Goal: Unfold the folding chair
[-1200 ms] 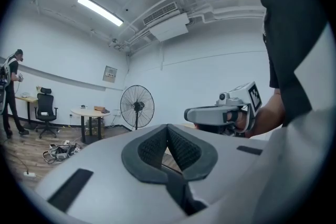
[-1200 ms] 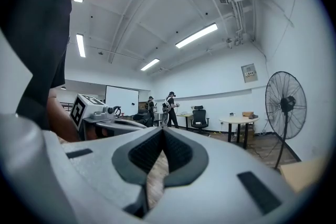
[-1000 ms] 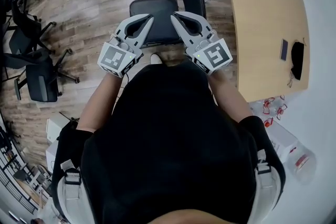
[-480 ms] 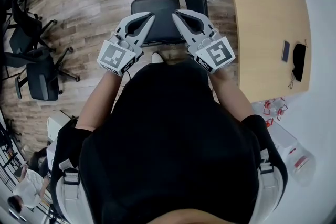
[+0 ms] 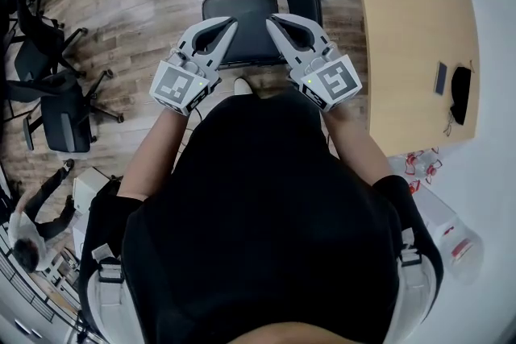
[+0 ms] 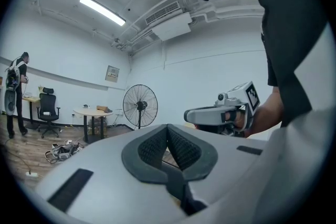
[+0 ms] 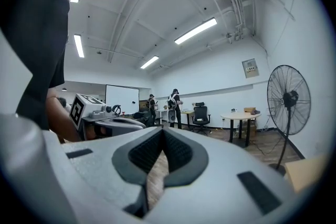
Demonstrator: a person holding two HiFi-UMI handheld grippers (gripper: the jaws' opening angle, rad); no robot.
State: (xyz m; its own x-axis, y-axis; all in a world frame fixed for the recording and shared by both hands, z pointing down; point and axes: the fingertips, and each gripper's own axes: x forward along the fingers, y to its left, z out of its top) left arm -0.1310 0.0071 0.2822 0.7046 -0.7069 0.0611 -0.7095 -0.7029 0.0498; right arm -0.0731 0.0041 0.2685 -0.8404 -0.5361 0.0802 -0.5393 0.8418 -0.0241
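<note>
Seen from above, a person in a black top held two grey grippers side by side over a black folding chair [image 5: 244, 8]. The left gripper [image 5: 232, 24] had its jaws pressed together with nothing between them. The right gripper [image 5: 271, 18] was likewise closed and empty. The chair stood opened on the wooden floor [image 5: 137, 4], its seat flat, just beside the left edge of a light wooden table [image 5: 407, 36]. A small dark rectangle [image 5: 440, 77] lay near the table's right edge. Black office chairs [image 5: 64, 121] stood well apart, at the floor's left edge.
</note>
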